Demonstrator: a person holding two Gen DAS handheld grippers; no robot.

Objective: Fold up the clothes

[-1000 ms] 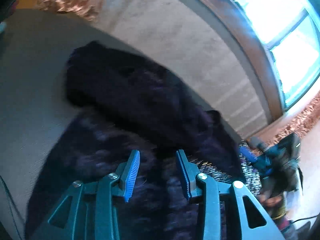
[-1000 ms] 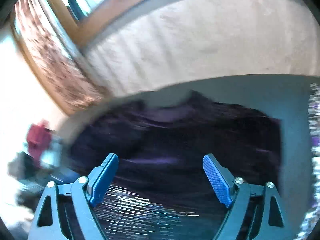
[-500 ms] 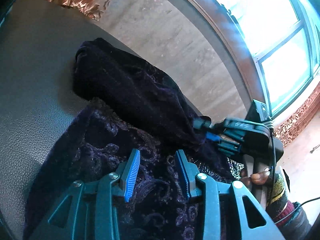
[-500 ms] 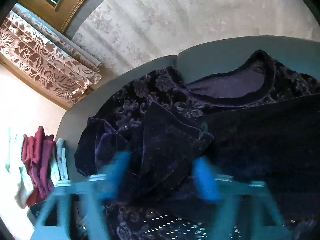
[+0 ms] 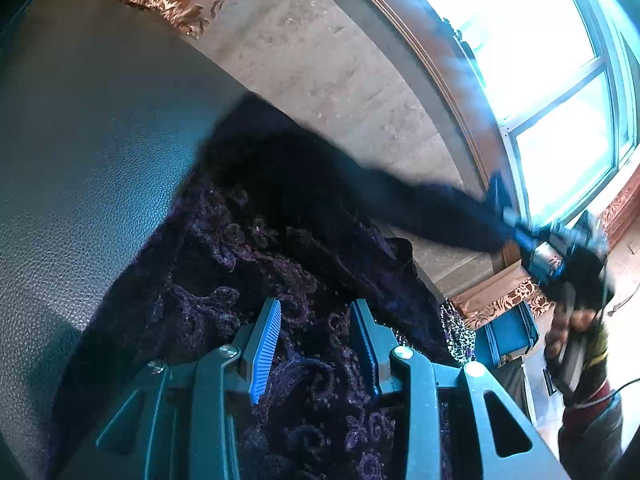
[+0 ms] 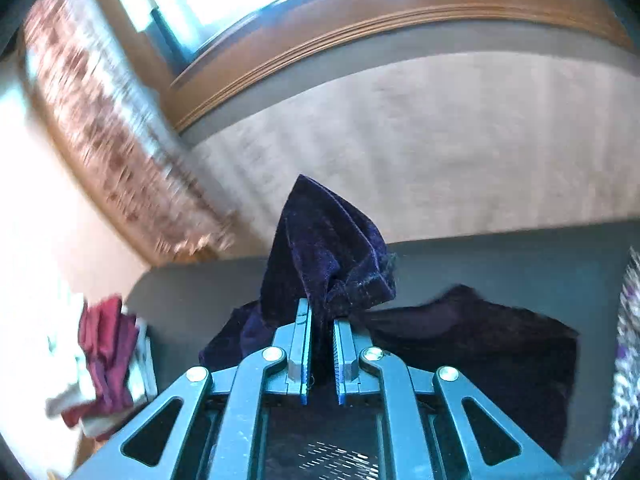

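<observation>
Two handheld claws work a dark purple velvet garment (image 5: 280, 280) spread on a grey leather-textured surface (image 5: 88, 128). The left claw (image 5: 316, 344) hangs just above the garment's patterned body with its two blue-padded fingers (image 5: 265, 348) parted and nothing between them; the embossed floral cloth lies directly below and ahead of the pads, and the bare grey surface extends to the claw's left. Ahead and to the right of the left claw, a sleeve (image 5: 420, 208) of the garment stretches up and off the surface as a taut, motion-blurred band toward the right claw (image 5: 516, 232), which appears at the far right of the left wrist view, held by a person's hand (image 5: 568, 332). In the right wrist view, the right claw (image 6: 321, 354) is clenched on the sleeve end (image 6: 328, 252): the cloth passes between the nearly closed blue pads (image 6: 305, 352) and rises in a crumpled peak just beyond the fingertips. Behind and below this claw, the rest of the garment (image 6: 480, 344) lies dark on the grey surface (image 6: 500, 264). A pale wall (image 6: 440, 136) and a wood-framed window (image 6: 360, 12) stand beyond the claw, a patterned curtain (image 6: 104, 128) hangs to its left, and a pile of red and white clothes (image 6: 104, 356) sits at its lower left, blurred.
</observation>
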